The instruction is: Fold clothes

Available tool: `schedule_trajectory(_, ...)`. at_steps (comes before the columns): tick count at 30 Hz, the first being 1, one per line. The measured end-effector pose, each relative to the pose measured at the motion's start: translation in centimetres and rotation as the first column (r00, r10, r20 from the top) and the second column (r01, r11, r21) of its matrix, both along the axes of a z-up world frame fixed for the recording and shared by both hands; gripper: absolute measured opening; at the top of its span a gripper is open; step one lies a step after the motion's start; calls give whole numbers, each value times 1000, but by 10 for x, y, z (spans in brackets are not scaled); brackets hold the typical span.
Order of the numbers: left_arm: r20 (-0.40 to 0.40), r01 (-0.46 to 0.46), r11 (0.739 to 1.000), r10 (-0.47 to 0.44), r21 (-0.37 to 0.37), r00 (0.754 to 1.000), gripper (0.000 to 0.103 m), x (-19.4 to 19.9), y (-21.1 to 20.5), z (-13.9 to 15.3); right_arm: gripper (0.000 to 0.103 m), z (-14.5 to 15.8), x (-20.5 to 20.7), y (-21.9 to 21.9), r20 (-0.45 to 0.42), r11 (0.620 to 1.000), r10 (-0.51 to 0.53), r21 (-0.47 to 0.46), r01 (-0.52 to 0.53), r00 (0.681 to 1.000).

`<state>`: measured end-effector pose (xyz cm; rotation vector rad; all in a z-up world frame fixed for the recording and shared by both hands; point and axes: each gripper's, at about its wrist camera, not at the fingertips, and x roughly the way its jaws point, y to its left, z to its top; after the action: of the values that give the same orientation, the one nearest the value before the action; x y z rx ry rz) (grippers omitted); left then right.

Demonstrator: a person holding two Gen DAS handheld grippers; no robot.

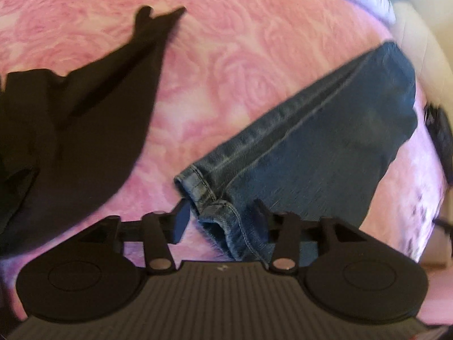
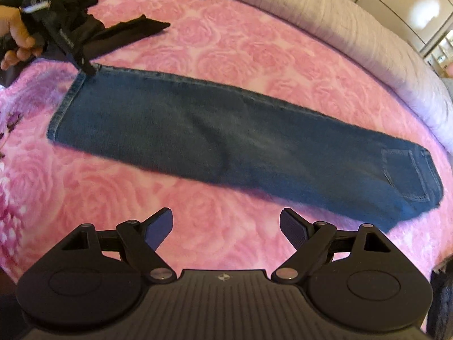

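jeans [image 1: 325, 141] hem lies between the left fingers [image 1: 181, 218] (parted).

Blue jeans [image 2: 226, 141], black garment [image 1: 70, 119], pink rose-patterned blanket [image 2: 226, 42].

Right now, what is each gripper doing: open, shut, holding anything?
Left gripper: open, jaws on either side of the jeans hem, not pressing it.
Right gripper: open wide, empty, over the pink blanket.
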<state>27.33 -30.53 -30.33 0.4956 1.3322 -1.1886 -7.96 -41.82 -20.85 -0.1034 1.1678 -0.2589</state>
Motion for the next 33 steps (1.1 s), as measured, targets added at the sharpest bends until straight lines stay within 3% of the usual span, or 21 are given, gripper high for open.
schedule_trajectory(2,45,43,999,-44,29,998,24,-7,-4,2,85,-10,15,-4,0,999,39,-24,-39,999)
schedule_trajectory(6,105,112,992,-117,54,988,16,-17,-9,23,85,-26,51,-13,-10,986,139,-90,-140,990)
schedule_trajectory(9,190,104,994,-95,-39,977,11,-18,-10,49,85,-32,76,-22,-4,977,180,-117,-179,984)
schedule_trajectory(13,174,8,997,6,-81,985,10,6,-6,46,85,-31,97,-29,17,974,183,-136,-179,983)
schedule_trajectory(15,106,-3,999,7,-38,994,10,14,-4,23,85,-32,100,-31,19,976,176,-130,-172,984)
schedule_trajectory(18,94,11,1000,-9,-21,996,10,13,-2,13,85,-38,96,-32,0,980,165,-114,-163,986)
schedule_trajectory(21,107,-27,998,33,-56,994,10,14,1,24,85,-43,86,-34,-19,985,137,-102,-139,990)
schedule_trajectory(23,101,-26,999,29,-33,994,13,14,0,20,86,-46,79,-39,-21,992,94,-83,-95,995)
schedule_trajectory(26,135,-38,999,37,6,990,32,20,-4,20,86,-50,71,-49,-31,999,20,-48,-22,999)
schedule_trajectory(28,167,-45,999,48,-24,985,32,22,-10,37,86,-49,66,-54,-19,999,-24,-31,23,1000)
schedule_trajectory(30,212,1,998,11,-56,977,27,15,-24,52,85,-44,62,-60,20,998,-65,-18,65,998)
schedule_trajectory(33,198,138,984,-114,-114,974,27,-4,-62,61,78,-43,62,-73,67,988,-150,31,148,986)
